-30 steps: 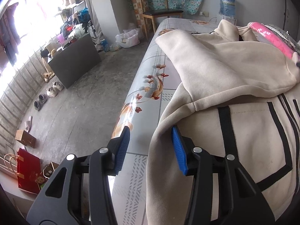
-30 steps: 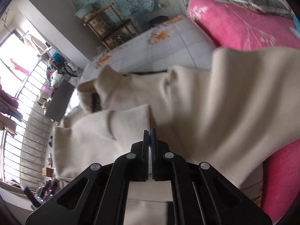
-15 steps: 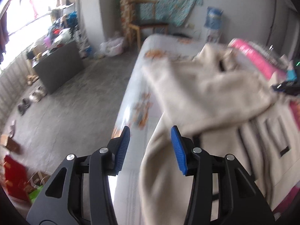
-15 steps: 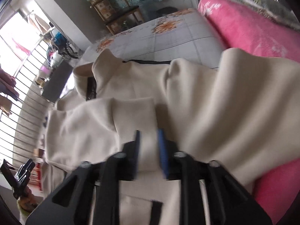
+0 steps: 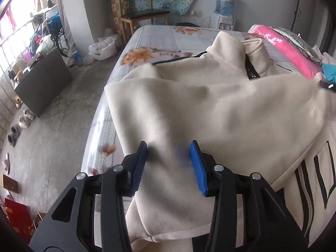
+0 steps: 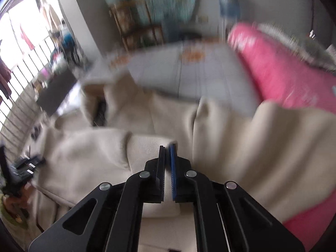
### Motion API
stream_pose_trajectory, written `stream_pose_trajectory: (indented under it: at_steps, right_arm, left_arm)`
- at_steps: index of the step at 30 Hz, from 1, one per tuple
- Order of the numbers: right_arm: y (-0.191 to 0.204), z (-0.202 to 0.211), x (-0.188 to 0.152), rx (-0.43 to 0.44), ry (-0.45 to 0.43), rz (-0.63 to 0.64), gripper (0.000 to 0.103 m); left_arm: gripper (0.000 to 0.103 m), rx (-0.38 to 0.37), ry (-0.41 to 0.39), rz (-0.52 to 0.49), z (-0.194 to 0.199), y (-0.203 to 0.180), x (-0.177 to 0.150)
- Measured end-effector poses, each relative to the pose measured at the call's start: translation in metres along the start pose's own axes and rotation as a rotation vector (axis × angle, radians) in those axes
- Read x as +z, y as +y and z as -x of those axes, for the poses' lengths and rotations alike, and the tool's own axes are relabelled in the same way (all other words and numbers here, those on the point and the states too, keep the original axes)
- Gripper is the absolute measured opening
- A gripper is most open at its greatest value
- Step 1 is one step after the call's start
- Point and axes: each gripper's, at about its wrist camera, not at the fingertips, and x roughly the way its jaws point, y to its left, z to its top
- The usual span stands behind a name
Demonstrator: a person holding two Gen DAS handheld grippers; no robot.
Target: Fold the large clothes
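Floral bed sheet (image 5: 159,42) carries the cream jacket (image 5: 210,105), spread ahead of both tools. Left gripper (image 5: 168,163) stands released, the folded sleeve (image 5: 178,126) under its gap; a second ago it sat at the jacket's edge, half over bare sheet. Right gripper (image 6: 167,166) is clenched, whether on cloth I cannot tell; its jaws parted and have just closed again. Best to pinch the sleeve's thick fold squarely before lifting.

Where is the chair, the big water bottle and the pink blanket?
chair (image 5: 145,13), left wrist view, on its dark seat.
water bottle (image 5: 225,1), left wrist view, on its blue body.
pink blanket (image 6: 279,71), right wrist view, on its top surface.
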Motion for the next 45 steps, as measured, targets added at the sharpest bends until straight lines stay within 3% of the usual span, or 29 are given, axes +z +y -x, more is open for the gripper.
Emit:
stream_pose_trajectory:
  at_steps: [2,5,7,10,12,14,16,17,19,20,23,25,27,29,31,33,37,39,45]
  right_arm:
    - [0.001,-0.004,-0.003,-0.065,-0.001,0.03,0.005]
    - [-0.007,-0.04,-0.01,-0.142,0.083,0.045,0.005]
    - [-0.008,-0.051,-0.012,-0.238,0.108,0.075,0.005]
    - [-0.009,-0.033,-0.008,-0.161,0.067,0.017,0.006]
    - [-0.005,-0.021,-0.003,-0.097,0.054,0.014,0.012]
    - [0.002,-0.023,-0.003,0.016,0.079,0.025,0.027]
    - [0.019,-0.032,-0.01,0.116,0.134,0.086,0.028]
    - [0.028,-0.037,-0.015,0.12,0.165,0.132,0.03]
    - [0.043,-0.054,-0.029,0.07,0.223,0.214,0.036]
    - [0.043,-0.062,-0.033,0.04,0.248,0.226,0.037]
    - [0.047,-0.057,-0.035,-0.025,0.244,0.236,0.039]
    - [0.054,-0.039,-0.036,0.02,0.205,0.243,0.039]
    - [0.063,-0.026,-0.04,0.065,0.177,0.259,0.048]
    - [0.073,-0.029,-0.053,0.081,0.203,0.281,0.049]
    - [0.075,-0.041,-0.066,0.013,0.24,0.32,0.051]
    - [0.082,-0.039,-0.071,-0.031,0.219,0.362,0.052]
    - [0.086,-0.004,-0.071,-0.047,0.184,0.332,0.054]
    - [0.08,0.015,-0.078,-0.059,0.162,0.306,0.067]
    - [0.048,0.022,-0.105,-0.137,0.2,0.225,0.075]
  left_arm:
    - [0.041,-0.007,-0.003,0.011,0.0,0.003,-0.002]
    - [0.041,-0.01,-0.01,0.011,-0.001,0.003,-0.002]
    - [0.041,-0.023,-0.016,0.015,0.002,0.006,-0.003]
    - [0.041,-0.072,-0.047,0.023,0.018,0.014,0.0]
    - [0.041,-0.101,-0.076,0.018,0.028,0.018,0.004]
    - [0.041,-0.114,-0.079,0.007,0.029,0.019,0.008]
    - [0.041,-0.113,-0.055,-0.007,0.021,0.014,0.011]
    - [0.042,-0.105,-0.018,-0.018,0.012,0.01,0.01]
    - [0.045,-0.045,0.03,-0.049,-0.005,0.001,0.004]
    - [0.046,-0.024,0.006,-0.079,-0.005,-0.004,0.001]
    - [0.046,-0.023,0.024,-0.085,0.001,-0.004,0.001]
    - [0.048,-0.057,0.008,-0.069,0.017,-0.002,0.0]
    - [0.055,-0.086,0.001,-0.079,0.032,-0.003,-0.005]
    - [0.058,-0.098,0.045,-0.08,0.031,-0.006,-0.013]
    - [0.058,-0.071,0.085,-0.1,0.023,-0.012,-0.024]
    - [0.058,-0.014,0.064,-0.161,0.027,-0.022,-0.029]
    - [0.059,-0.018,0.033,-0.115,0.059,-0.018,-0.022]
    - [0.064,-0.002,0.003,-0.105,0.081,-0.019,-0.016]
    - [0.072,-0.028,-0.016,-0.096,0.104,-0.053,-0.004]
